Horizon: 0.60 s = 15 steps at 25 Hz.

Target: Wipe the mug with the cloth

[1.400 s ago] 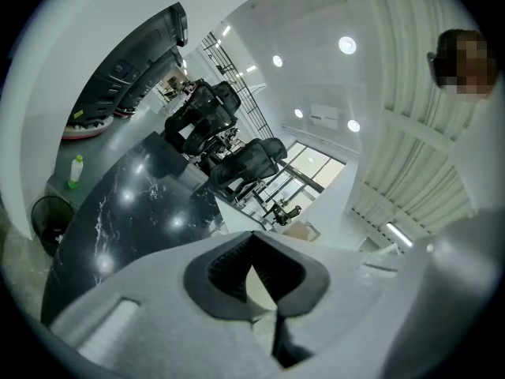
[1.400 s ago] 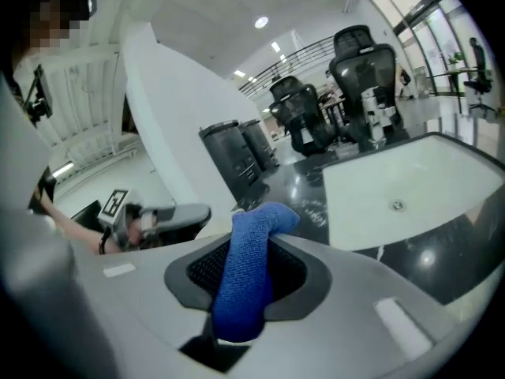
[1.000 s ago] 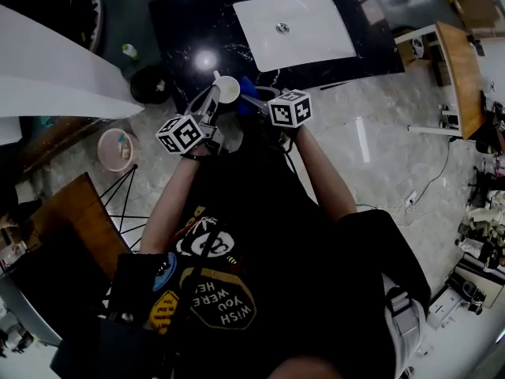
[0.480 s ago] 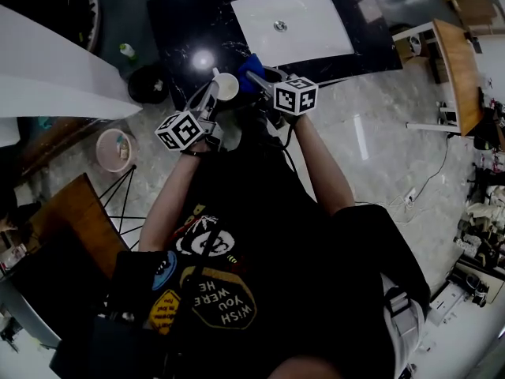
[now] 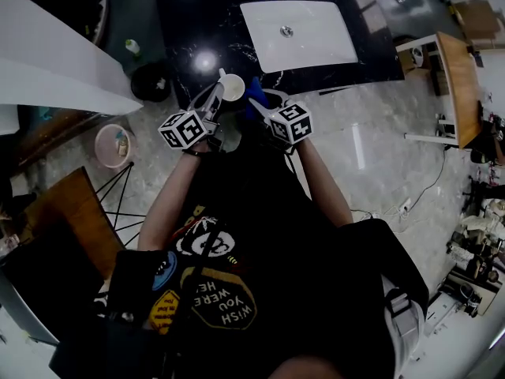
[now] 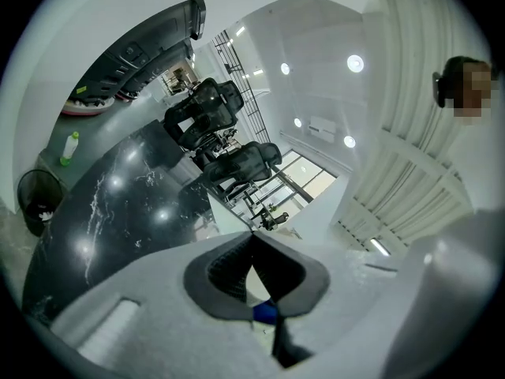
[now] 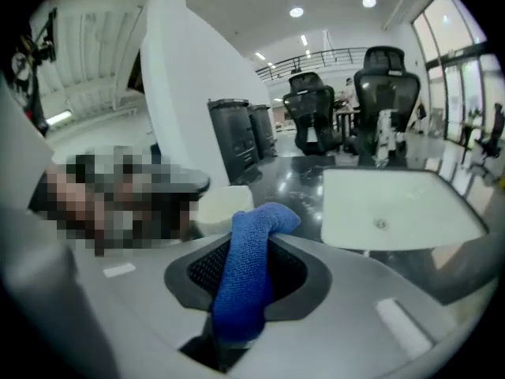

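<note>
Cloth (image 7: 246,275) beside mug (image 5: 232,88), at the near edge of the dark surface (image 5: 189,30).
The right hand-held gripper (image 5: 259,105) pinches the blue cloth in narrow jaws, its free end just beside the mug. The left hand-held gripper (image 5: 215,97) is closed on the pale mug. Beyond them, a white sink (image 5: 300,34) sits in the surface.

Both forearms reach forward, close together — left hand-held gripper (image 5: 218,93) clamped on the mug (image 5: 233,88), right hand-held gripper (image 5: 257,101) pinching the cloth (image 7: 246,271), tips nearly meeting.
</note>
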Tool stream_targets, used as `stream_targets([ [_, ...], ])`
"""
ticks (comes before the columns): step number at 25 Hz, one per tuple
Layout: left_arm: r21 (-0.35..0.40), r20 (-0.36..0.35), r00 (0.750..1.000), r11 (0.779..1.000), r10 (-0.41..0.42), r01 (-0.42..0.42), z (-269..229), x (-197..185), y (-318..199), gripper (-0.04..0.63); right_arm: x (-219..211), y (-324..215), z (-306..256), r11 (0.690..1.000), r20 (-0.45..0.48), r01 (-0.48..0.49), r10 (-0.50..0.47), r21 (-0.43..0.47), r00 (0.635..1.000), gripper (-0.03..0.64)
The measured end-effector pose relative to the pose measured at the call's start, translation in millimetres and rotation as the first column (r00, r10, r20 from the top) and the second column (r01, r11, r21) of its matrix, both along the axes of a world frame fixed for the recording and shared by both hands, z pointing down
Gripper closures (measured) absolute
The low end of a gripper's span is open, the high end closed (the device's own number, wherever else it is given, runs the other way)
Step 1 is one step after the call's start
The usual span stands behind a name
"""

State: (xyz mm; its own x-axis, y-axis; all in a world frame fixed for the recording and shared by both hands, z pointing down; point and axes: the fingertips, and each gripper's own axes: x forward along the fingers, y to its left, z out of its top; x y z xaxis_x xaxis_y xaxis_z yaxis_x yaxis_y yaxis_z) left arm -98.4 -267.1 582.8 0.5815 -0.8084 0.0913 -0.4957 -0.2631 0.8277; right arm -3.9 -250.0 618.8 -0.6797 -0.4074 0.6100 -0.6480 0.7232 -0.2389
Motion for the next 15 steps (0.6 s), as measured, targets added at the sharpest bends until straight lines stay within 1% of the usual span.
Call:
stream_targets([
  [2, 0.0, 0.028, 1.0, 1.0, -0.012, 0.012, 2, -7, 1, 0.591, 11, -34, 0, 0.993, -0.082, -0.088, 0.095, 0.079, 0.992, 0.517],
  [4, 0.024, 0.104, 0.994, 1.0, -0.016, 0.014, -2, -16, 4, 0.591, 12, -54, 12, 0.985, -0.14, -0.121, 0.138, 0.123, 0.98, 0.506],
  [5, 0.042, 0.156, 0.988, 0.999, -0.018, 0.011, -5, -21, 5, 0.592, 9, -57, 24, 0.986, -0.164, -0.118, 0.136, 0.114, 0.977, 0.483],
  [6, 0.06, 0.206, 0.978, 0.998, -0.018, 0.006, -9, -25, 8, 0.591, 7, -56, 35, 0.989, -0.177, -0.112, 0.127, 0.093, 0.976, 0.442],
  [7, 0.077, 0.25, 0.968, 0.997, -0.018, -0.001, -13, -27, 11, 0.592, 7, -53, 40, 0.99, -0.168, -0.113, 0.125, 0.08, 0.978, 0.4],
  [8, 0.092, 0.287, 0.958, 0.996, -0.02, -0.007, -17, -28, 14, 0.591, 9, -52, 36, 0.988, -0.131, -0.127, 0.138, 0.086, 0.982, 0.391],
  [10, 0.119, 0.343, 0.939, 0.993, -0.039, -0.003, -23, -33, 21, 0.591, 15, -52, 7, 0.974, 0.006, -0.188, 0.188, 0.128, 0.982, 0.34],
  [11, 0.129, 0.363, 0.93, 0.992, -0.055, 0.008, -26, -37, 25, 0.592, 19, -52, -10, 0.964, 0.081, -0.22, 0.209, 0.15, 0.974, 0.327],
  [12, 0.137, 0.38, 0.922, 0.99, -0.073, 0.022, -28, -40, 29, 0.591, 24, -51, -26, 0.955, 0.145, -0.243, 0.22, 0.168, 0.965, 0.328],
  [13, 0.144, 0.395, 0.914, 0.989, -0.09, 0.035, -30, -41, 32, 0.592, 28, -48, -41, 0.949, 0.196, -0.255, 0.219, 0.185, 0.956, 0.333],
  [15, 0.162, 0.428, 0.897, 0.986, -0.114, 0.048, -36, -40, 39, 0.591, 36, -37, -63, 0.944, 0.249, -0.248, 0.192, 0.217, 0.949, 0.434],
])
